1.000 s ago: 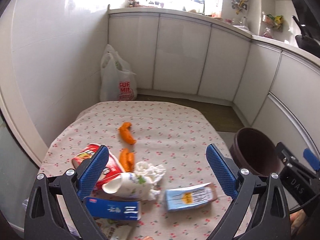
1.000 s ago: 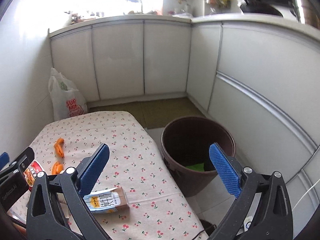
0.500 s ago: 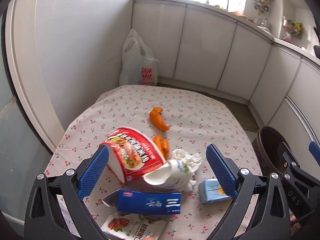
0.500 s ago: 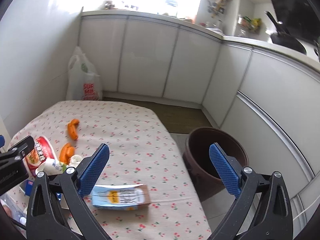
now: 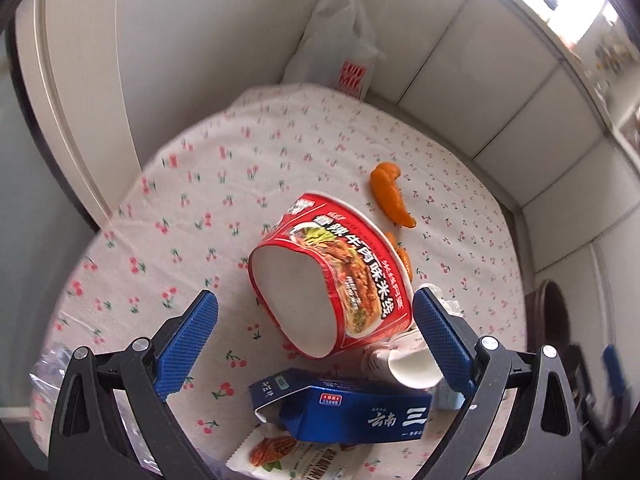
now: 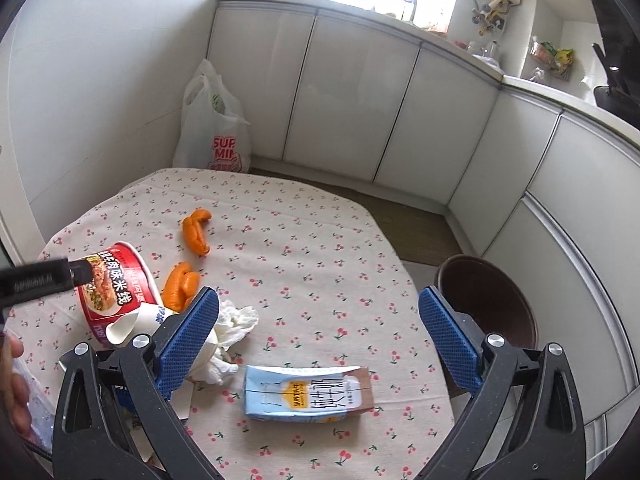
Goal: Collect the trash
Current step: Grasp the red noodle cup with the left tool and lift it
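Trash lies in a heap at the lower middle of the left wrist view: a red noodle bowl [image 5: 340, 280] on its side with its mouth toward the camera, a white cup [image 5: 404, 364] against it, a blue carton [image 5: 344, 412] and a snack packet [image 5: 288, 452] below, orange peels [image 5: 390, 196] above. The left gripper [image 5: 316, 340] hangs spread wide over the bowl, holding nothing. The right gripper [image 6: 318, 340] is likewise wide apart and empty, above the pale milk carton [image 6: 308, 396] at lower centre of its view, with the brown bin [image 6: 488, 300] off the table [image 6: 320, 224] edge at the right.

Judging by the framing, the bowl is the left gripper's target. Its wall looks thin, so pinching the rim or squeezing gently across the body should keep it from crushing or rolling; lifting straight up would avoid dragging the cup along.

The tissue [image 6: 236, 320] is partly behind a right finger. The packet is cut off at the bottom edge. Whether the bowl or bin holds anything cannot be told. At lower left of the right view, a hand [image 6: 16, 392] is barely visible.
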Tool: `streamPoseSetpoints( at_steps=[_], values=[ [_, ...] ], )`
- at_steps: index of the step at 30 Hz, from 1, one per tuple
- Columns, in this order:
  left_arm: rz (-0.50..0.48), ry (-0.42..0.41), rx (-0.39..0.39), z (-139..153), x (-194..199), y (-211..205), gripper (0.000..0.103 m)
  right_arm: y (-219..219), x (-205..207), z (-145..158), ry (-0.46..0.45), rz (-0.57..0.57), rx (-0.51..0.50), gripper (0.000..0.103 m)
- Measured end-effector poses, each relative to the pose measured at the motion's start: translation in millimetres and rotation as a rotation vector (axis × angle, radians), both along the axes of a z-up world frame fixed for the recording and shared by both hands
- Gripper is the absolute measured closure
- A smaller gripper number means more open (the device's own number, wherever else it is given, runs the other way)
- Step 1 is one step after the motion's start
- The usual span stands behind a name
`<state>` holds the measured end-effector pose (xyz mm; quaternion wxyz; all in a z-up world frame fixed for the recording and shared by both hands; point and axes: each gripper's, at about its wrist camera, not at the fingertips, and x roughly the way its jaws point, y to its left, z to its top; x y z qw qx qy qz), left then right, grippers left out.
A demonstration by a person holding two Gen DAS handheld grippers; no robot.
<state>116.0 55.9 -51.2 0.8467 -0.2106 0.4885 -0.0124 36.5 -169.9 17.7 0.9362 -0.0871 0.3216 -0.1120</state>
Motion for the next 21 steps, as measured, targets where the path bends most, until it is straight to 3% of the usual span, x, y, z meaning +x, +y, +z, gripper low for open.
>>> streamPoseSetpoints(
  at_steps=[3, 9, 16, 18, 21],
  values=[
    [0.037, 0.077, -0.111, -13, 12, 15, 0.008, -5, 4, -1, 0.022, -0.004, 0.042, 0.007],
    [0.047, 0.19, -0.262, -39, 30, 23, 0.008, -23, 12, -3, 0.072, -0.034, 0.167, 0.007],
    [0.118, 0.265, -0.439, -74, 40, 26, 0.008, -35, 20, -13, 0.13, -0.058, 0.248, 0.007],
    [0.119, 0.266, -0.432, -76, 42, 20, 0.008, -37, 22, -16, 0.145, -0.062, 0.254, 0.007],
    [0.086, 0.242, -0.358, -71, 49, 7, 0.008, -38, 25, -20, 0.157, -0.064, 0.256, 0.007]
  ],
)
